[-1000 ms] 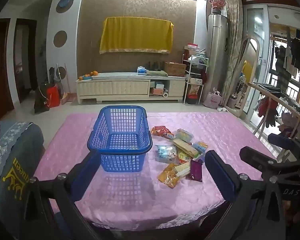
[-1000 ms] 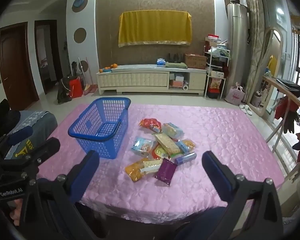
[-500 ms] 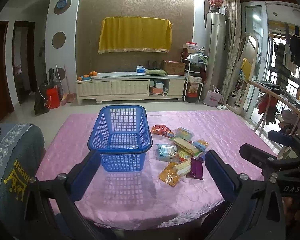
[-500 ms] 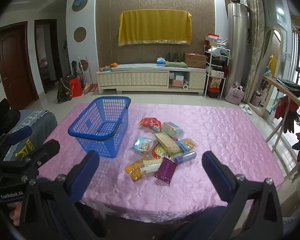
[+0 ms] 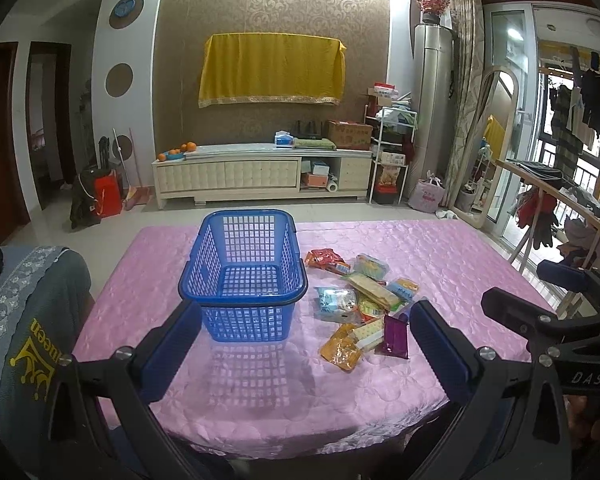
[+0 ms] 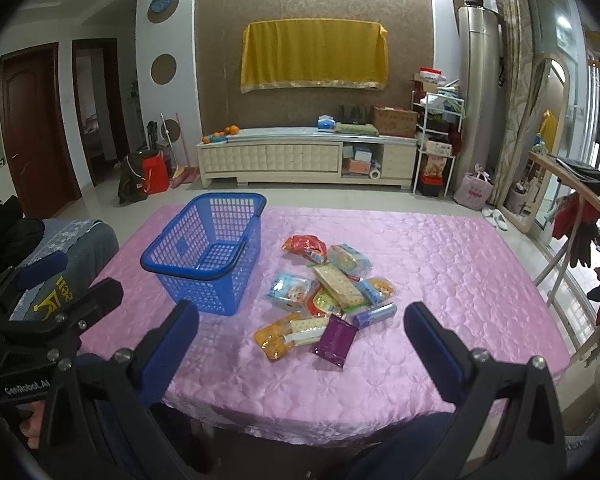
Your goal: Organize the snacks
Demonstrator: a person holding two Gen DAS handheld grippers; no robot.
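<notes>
Little has changed over the last second: left gripper, fingers spread wide, has only drifted slightly, so sorting hasn't begun. Blue lattice plastic basket stands empty on the glossy quilted pink cloth. Just right of it, crinkly snack packets lie heaped (foil, flat pouches). Right gripper likewise spread, holding nothing

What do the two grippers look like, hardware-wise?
Both match: the left gripper and right gripper have black angular plastic frames with silver screws and blue rectangular pads on each finger. Seen from the other camera, the right gripper's body shows white "DAS" lettering, the left's "GenRobot.AI". No cables or sleeves visible.
</notes>
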